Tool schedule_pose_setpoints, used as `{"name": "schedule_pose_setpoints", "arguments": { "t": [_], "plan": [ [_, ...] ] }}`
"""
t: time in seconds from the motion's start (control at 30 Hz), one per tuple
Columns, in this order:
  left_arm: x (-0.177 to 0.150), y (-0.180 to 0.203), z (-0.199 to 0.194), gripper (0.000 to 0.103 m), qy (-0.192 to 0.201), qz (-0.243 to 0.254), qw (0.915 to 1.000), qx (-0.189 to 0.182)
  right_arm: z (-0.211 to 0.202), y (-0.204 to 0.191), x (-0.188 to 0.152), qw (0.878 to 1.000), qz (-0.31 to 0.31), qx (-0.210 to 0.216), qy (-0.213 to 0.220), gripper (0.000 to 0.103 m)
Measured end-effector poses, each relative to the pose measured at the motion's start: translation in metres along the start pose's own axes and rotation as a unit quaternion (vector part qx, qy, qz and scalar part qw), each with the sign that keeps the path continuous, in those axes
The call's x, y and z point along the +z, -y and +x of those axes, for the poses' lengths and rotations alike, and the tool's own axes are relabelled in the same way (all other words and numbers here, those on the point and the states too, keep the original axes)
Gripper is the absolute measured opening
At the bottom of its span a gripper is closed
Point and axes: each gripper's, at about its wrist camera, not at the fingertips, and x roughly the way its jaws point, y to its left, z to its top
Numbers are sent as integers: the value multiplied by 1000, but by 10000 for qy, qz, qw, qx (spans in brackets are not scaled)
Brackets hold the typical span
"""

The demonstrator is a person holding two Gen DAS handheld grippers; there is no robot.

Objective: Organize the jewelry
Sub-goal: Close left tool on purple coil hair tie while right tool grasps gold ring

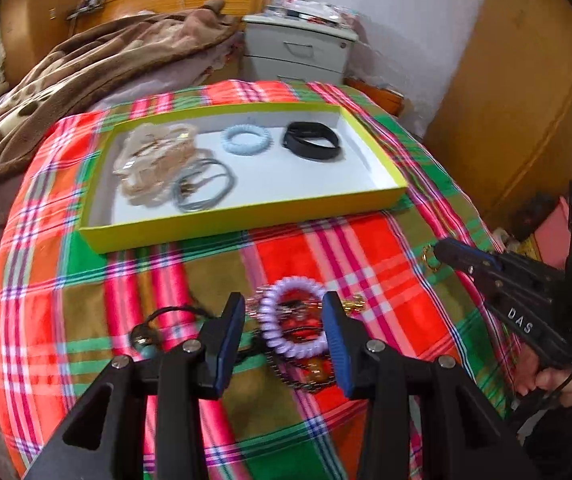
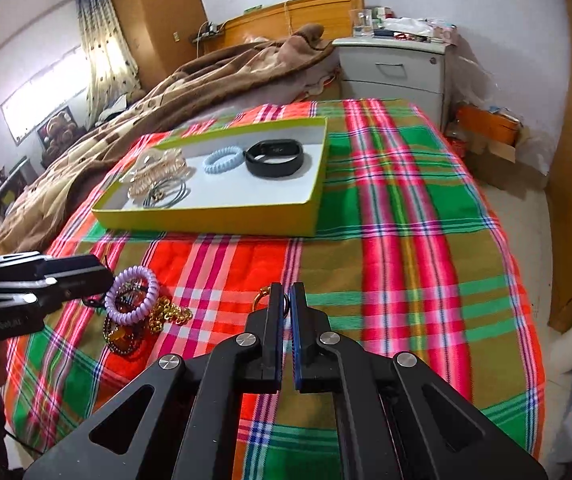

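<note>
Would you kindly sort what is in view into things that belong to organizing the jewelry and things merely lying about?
Belongs to the job:
yellow tray
blue coil bracelet
black band
purple coil bracelet
gold chain
gold ring, in the right gripper

Lying about:
brown blanket
nightstand

A bed is covered by a plaid cloth (image 2: 406, 220). On it, at centre frame, a yellow-rimmed tray (image 2: 221, 222) is set; at lower left a purple coil bracelet (image 2: 114, 305), a gold chain (image 2: 173, 314) and dark beads (image 2: 123, 342) are heaped together.
</note>
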Motion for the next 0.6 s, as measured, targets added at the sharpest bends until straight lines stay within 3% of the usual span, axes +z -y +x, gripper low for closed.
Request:
{"name": "schedule_pose_setpoints", "arguments": {
  "t": [0.3, 0.43, 0.6],
  "plan": [
    [9, 19, 19, 48, -163, 309, 9992, 187, -7, 2, 0, 9999, 34, 38, 101, 3],
    [10, 23, 27, 48, -268, 395, 9977, 485, -6, 3, 0, 9999, 51, 80, 100, 3],
    [8, 19, 25, 48, -263, 356, 9978, 486, -8, 5, -1, 9999, 54, 89, 128, 3]
  ]
}}
